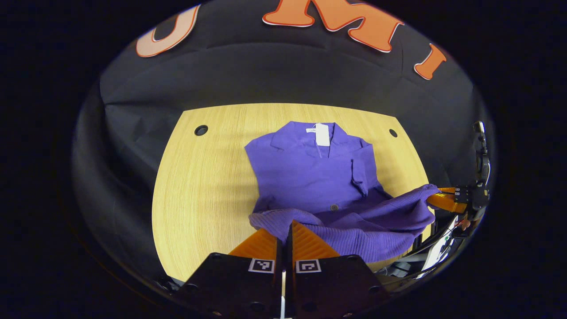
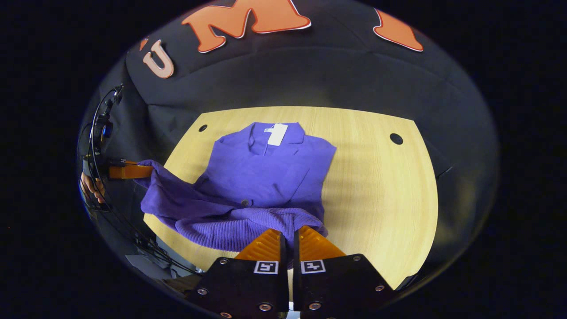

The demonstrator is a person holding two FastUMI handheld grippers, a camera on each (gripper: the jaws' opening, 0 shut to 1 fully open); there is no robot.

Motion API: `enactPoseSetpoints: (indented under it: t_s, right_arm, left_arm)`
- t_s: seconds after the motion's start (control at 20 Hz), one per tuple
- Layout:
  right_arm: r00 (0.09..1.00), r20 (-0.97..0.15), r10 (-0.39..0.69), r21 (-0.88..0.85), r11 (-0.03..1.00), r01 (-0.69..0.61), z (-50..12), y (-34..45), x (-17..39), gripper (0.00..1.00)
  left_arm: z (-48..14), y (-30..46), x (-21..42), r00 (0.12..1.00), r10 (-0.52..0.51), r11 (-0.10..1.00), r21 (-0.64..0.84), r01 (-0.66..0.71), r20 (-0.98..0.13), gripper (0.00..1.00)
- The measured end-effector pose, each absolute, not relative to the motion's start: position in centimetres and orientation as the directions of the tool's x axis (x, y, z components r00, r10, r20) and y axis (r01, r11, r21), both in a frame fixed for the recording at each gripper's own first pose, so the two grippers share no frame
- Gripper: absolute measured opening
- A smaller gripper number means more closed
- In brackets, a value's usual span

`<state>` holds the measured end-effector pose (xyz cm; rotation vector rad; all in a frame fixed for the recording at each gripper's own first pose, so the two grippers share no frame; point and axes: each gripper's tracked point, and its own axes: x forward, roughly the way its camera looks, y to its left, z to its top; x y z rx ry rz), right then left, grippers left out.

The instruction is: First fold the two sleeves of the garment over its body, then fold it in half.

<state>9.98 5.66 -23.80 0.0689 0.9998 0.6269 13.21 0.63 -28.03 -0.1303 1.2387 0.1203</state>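
Both grippers' jaws pinch the purple garment (image 1: 319,177) hem; right gripper view adds a hand (image 2: 91,186).

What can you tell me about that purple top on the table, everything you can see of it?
The purple knitted collared garment lies front-up on the light wooden table, sleeves folded across its body, with a white tag at the collar. Its ribbed hem is lifted off the table, pinched at both corners by the left tool and right tool.
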Motion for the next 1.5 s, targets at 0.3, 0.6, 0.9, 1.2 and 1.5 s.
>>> enactPoseSetpoints:
  t_s: [0.3, 0.6, 0.9, 1.2, 1.5]
  right_arm:
    - [0.378, -0.796, 0.472, 0.302, 0.852, -0.427, -23.8, 6.4, 14.8, 0.04]
    - [0.352, -0.818, 0.455, 0.308, 0.863, -0.4, -24.5, 8.4, 20.3, 0.04]
    - [0.346, -0.836, 0.426, 0.294, 0.88, -0.374, -26.4, 10.6, 26.0, 0.04]
    - [0.359, -0.828, 0.43, 0.334, 0.894, -0.298, -28.6, 13.2, 30.5, 0.05]
    - [0.483, -0.771, 0.415, 0.351, 0.91, -0.223, -29.4, 14.1, 34.9, 0.16]
  left_arm:
    - [-29.7, 3.1, 19.4, 0.274, -0.007, 0.992, -0.042, -0.122, -0.962, 0.03]
    - [-32.3, 5.4, 24.7, 0.227, -0.036, 0.991, -0.064, -0.117, -0.973, 0.03]
    - [-35.0, 6.9, 30.1, 0.227, 0.008, 0.996, -0.013, -0.092, -0.974, 0.03]
    - [-37.6, 8.3, 34.8, 0.329, 0.093, 0.994, 0.066, -0.092, -0.94, 0.04]
    - [-37.1, 11.2, 39.3, 0.532, 0.227, 0.973, 0.161, -0.168, -0.816, 0.13]
